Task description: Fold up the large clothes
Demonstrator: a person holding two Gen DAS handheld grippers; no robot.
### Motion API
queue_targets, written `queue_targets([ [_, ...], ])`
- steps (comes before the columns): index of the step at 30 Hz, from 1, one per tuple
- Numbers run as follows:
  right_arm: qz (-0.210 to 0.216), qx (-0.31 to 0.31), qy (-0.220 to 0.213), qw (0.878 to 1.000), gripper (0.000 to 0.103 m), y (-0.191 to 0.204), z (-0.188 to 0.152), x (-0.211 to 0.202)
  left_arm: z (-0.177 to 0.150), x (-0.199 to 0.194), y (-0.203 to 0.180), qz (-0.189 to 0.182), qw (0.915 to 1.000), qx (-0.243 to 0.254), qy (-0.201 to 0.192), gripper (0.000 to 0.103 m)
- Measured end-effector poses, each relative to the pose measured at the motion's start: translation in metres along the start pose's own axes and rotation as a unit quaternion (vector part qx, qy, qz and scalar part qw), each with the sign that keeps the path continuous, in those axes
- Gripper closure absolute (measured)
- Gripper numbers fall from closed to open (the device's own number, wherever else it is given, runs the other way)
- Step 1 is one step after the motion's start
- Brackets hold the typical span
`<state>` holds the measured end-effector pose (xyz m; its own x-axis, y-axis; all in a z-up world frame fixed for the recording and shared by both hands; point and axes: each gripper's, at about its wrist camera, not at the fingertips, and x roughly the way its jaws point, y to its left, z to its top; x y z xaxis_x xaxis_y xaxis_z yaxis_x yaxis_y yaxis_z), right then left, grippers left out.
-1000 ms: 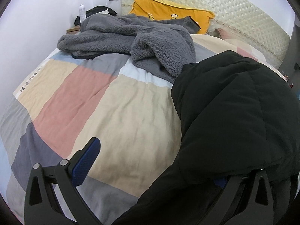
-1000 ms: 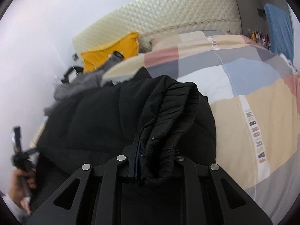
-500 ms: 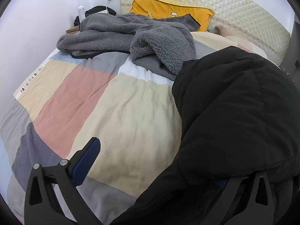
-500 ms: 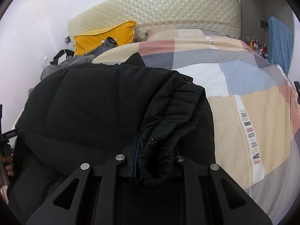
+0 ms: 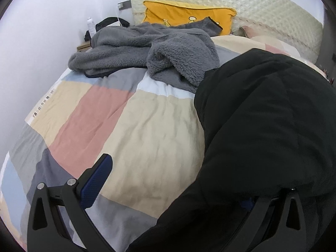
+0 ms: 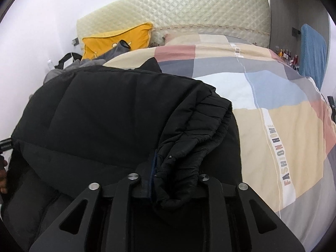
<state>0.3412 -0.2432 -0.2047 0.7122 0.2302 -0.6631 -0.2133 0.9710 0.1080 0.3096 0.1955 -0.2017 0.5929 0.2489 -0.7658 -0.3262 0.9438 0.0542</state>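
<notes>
The bed (image 5: 134,126), under a patchwork cover, filled both views, with its quilted headboard (image 6: 189,14) at the far end. A black padded jacket (image 6: 109,115) lay humped across the near part of the bed, its bulk draped toward both grippers. Beyond it sprawled a grey fleece garment (image 5: 159,52), and behind that a yellow pillow (image 5: 184,14).

The right gripper (image 6: 168,180) had its fingers clenched on a gathered fold of the jacket, probably a cuff or hem. The left gripper (image 5: 172,189) stood wide apart, one blue-padded finger bare over the cover, the other buried under jacket cloth; it held nothing that I could make out.

The slippery, puffy cloth could slide from the single grasp, or the fold could land crooked with one side unheld. The jacket's sleeves and front were hidden.
</notes>
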Motion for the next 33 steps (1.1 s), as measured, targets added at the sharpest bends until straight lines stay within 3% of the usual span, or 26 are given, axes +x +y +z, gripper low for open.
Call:
queue_targets([
  [2,-0.001,0.002,-0.001,1.000,0.058,-0.001,0.000,-0.006,-0.002,-0.003,0.003,-0.014,0.9999,0.000,0.009,0.000],
  [8,0.018,0.021,-0.015,1.000,0.046,0.001,-0.001,-0.032,-0.012,-0.027,0.006,-0.040,0.9991,0.012,-0.001,0.000],
  [15,0.012,0.012,-0.052,0.999,0.045,0.018,-0.010,-0.092,-0.023,-0.075,0.009,-0.108,0.9931,-0.038,-0.025,0.000],
  [25,-0.008,-0.014,-0.125,0.992,0.045,0.033,-0.016,-0.210,-0.037,-0.173,0.031,-0.162,0.9841,-0.041,-0.060,0.000],
  [28,-0.008,-0.024,-0.134,0.991,0.045,0.039,-0.019,-0.240,-0.036,-0.208,0.048,-0.164,0.9824,-0.044,-0.079,0.000],
  [33,-0.012,-0.037,-0.151,0.988,0.045,0.043,-0.019,-0.292,-0.027,-0.276,0.092,-0.134,0.9813,-0.043,-0.132,0.000],
])
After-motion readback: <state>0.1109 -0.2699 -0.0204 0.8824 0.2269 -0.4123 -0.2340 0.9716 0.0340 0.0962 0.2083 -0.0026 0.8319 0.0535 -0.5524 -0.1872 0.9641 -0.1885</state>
